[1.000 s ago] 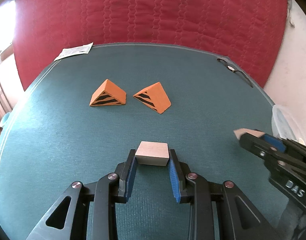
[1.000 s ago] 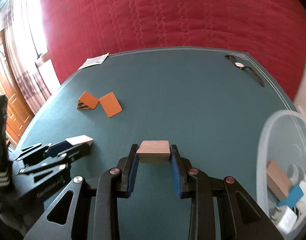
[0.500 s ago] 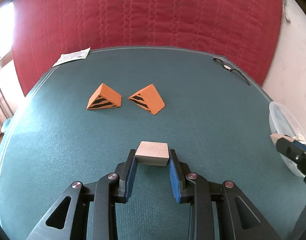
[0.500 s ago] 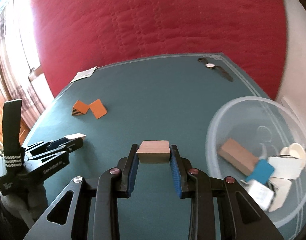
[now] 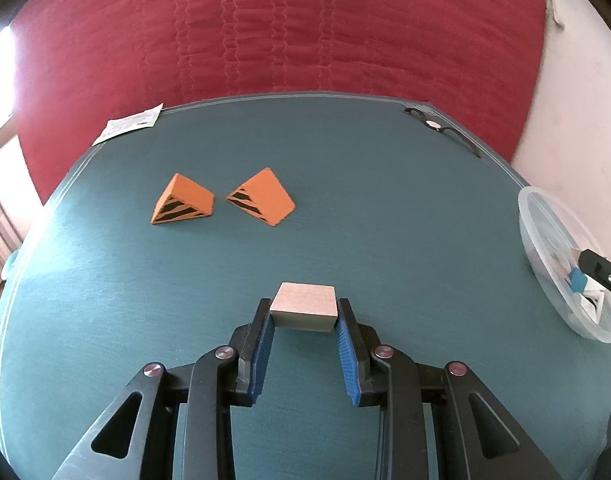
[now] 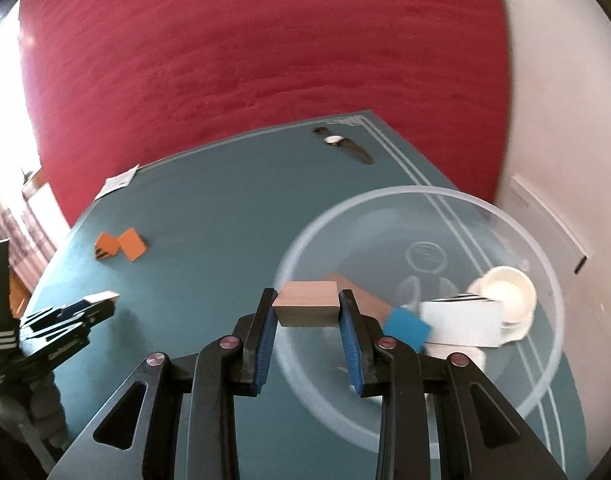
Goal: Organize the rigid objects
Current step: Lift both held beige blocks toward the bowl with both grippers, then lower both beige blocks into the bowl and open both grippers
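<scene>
Right wrist view: right gripper (image 6: 307,312) clamped on a brown wooden block (image 6: 306,309), held over the near-left rim of the clear plastic bowl (image 6: 457,200). Bowl takes up the 3 o'clock half of frame; inside it a tan block (image 6: 361,300), blue piece (image 6: 405,327), white box with black stripes (image 6: 461,322), white cup-like shapes (image 6: 505,290). Nothing between held block and bowl opening. Left gripper (image 6: 105,300) at 9 o'clock, well apart from bowl, a pale block at its tip.

Left wrist view: left gripper (image 5: 304,316) clamped on pale wooden block (image 5: 304,306) above teal table cover (image 5: 385,220). Two orange wedges with black stripes, one (image 5: 183,202) at 11 o'clock, other (image 5: 263,196) near 12, just beside each other, not touching. Paper slip (image 5: 129,128) at far-left edge, wristwatch (image 5: 441,130) at 1 o'clock edge. Bowl rim (image 5: 525,216) at 3 o'clock, right gripper tip (image 5: 597,268) over it. Red quilted fabric (image 5: 285,28) behind table.
</scene>
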A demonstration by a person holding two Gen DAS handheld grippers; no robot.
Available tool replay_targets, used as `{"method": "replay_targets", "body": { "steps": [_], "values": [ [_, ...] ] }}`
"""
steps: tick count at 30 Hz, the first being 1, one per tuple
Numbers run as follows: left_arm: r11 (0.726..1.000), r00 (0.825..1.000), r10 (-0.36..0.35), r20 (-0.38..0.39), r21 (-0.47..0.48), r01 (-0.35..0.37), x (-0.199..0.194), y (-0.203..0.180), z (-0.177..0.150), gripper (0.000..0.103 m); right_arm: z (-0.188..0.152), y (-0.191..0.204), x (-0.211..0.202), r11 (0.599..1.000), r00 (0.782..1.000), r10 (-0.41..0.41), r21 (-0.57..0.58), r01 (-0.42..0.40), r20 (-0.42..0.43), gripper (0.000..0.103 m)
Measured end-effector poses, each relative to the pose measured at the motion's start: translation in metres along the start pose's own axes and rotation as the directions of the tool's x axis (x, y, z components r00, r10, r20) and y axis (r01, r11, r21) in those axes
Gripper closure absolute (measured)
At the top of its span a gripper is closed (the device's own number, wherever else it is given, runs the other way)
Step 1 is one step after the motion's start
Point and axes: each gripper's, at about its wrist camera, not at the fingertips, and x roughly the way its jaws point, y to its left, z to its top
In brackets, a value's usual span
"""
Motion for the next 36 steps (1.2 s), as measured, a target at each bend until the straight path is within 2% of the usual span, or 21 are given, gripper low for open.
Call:
{"method": "replay_targets", "body": {
  "steps": [16,19,20,36],
  "values": [
    [0.999,1.0,-0.02,-0.007,0.034,0.02,0.001,-0.028,0.007,0.071,0.014,-0.054,0.013,0.993,0.998,-0.063,0.102,0.062,0.008,0.07],
    [0.999,1.0,-0.026,-0.002,0.045,0.026,0.001,-0.036,0.009,0.071,0.013,-0.065,0.016,0.989,0.998,-0.06,0.138,0.06,-0.002,0.056],
    [0.998,1.0,-0.029,0.0,0.051,0.029,0.001,-0.039,0.011,0.071,0.013,-0.068,0.015,0.988,0.998,-0.057,0.147,0.056,0.005,0.056],
    [0.982,0.991,-0.131,0.017,0.14,0.127,-0.004,-0.096,0.021,0.071,0.01,-0.071,0.009,0.986,0.993,-0.103,0.135,0.095,0.052,0.055]
  ]
}}
